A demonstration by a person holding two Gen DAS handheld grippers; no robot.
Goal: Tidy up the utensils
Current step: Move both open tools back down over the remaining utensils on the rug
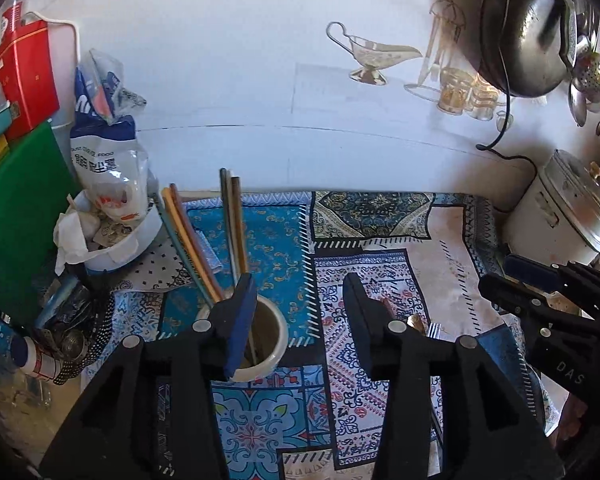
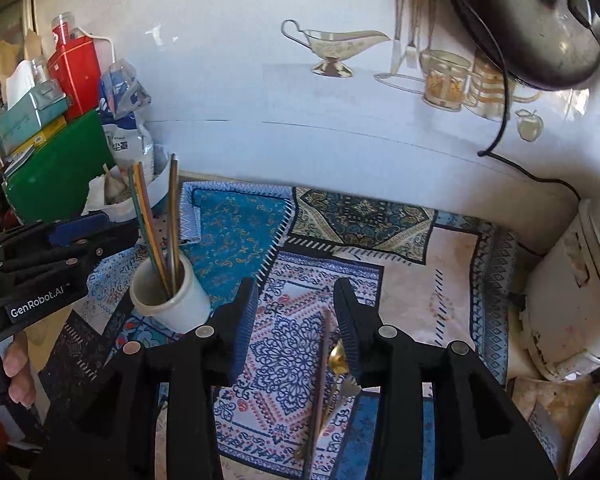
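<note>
Patterned cloth (image 1: 380, 220) under L tongs (image 1: 300, 304), jaws part open, empty; cup (image 1: 278, 344) w/ chopsticks (image 1: 236, 216) at left jaw. R view: R tongs (image 2: 296, 308) part open, empty; gold spoon (image 2: 337, 358), fork, chopstick by right jaw—light, stiff, slippery; grip mid-handle.

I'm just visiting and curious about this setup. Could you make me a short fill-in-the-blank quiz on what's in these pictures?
1. The chopsticks stand in a white ____.
2. The gold spoon lies flat on the patterned ____.
3. Both the left gripper and the right gripper are ____, holding nothing.
4. The box at the far left is ____.

Missing words: cup; cloth; open; green
</note>
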